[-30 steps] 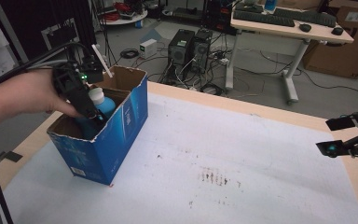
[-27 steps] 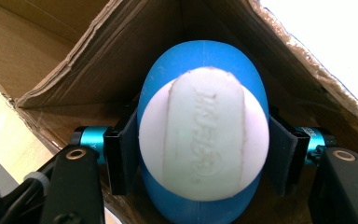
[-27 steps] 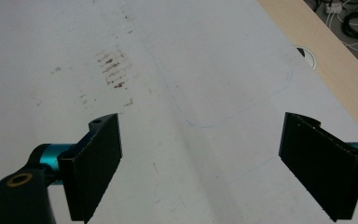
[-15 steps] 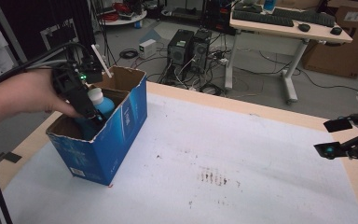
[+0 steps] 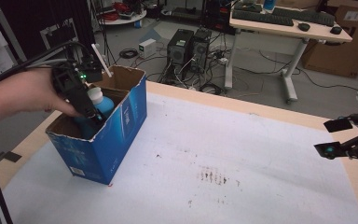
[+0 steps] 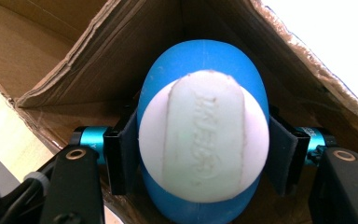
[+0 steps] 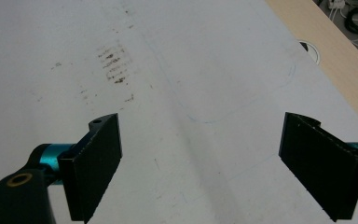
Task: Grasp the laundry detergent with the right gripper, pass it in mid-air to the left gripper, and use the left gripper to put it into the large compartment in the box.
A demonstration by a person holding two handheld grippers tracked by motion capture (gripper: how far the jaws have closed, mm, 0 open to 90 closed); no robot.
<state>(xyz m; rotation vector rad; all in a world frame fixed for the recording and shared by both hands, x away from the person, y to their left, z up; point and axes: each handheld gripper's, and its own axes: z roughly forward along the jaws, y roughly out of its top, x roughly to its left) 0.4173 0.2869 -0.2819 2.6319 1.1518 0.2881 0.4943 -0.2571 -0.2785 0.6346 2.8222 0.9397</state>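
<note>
- In my left claw view, at the bottom of the frame, my two black jaws squeeze the blue bottle (image 6: 200, 135) from both sides. One pad sits at the left of it and one at the right.
- The bottle's white cap (image 6: 203, 142) faces the camera in the middle of the frame, so the bottle's long way runs straight away from my claw, down into the box.
- Behind the bottle I see the brown inside walls of the cardboard box (image 6: 98, 56), meeting in a corner at the upper middle.
- In the high view, my left claw (image 5: 89, 114) is at the left of the frame, reaching down into the open top of the blue box (image 5: 116, 135). My left hand (image 5: 25, 95) holds it from the left edge.
- The bottle (image 5: 100, 105) stands almost upright there, cap up, inside the box near the side closest to my hand.
- I think the bottle has to travel straight along its long way, up or down, to miss the box walls. I cannot tell which way it should go.
- My right claw (image 5: 342, 137) is at the far right edge of the high view, well apart from the box. Its jaws are spread wide and hold nothing.
- In my right claw view, the white desk (image 7: 191, 56) lies past the jaws, with brown smudges (image 7: 114, 65) at the upper left.
- My left claw is much nearer the bottle.
</note>
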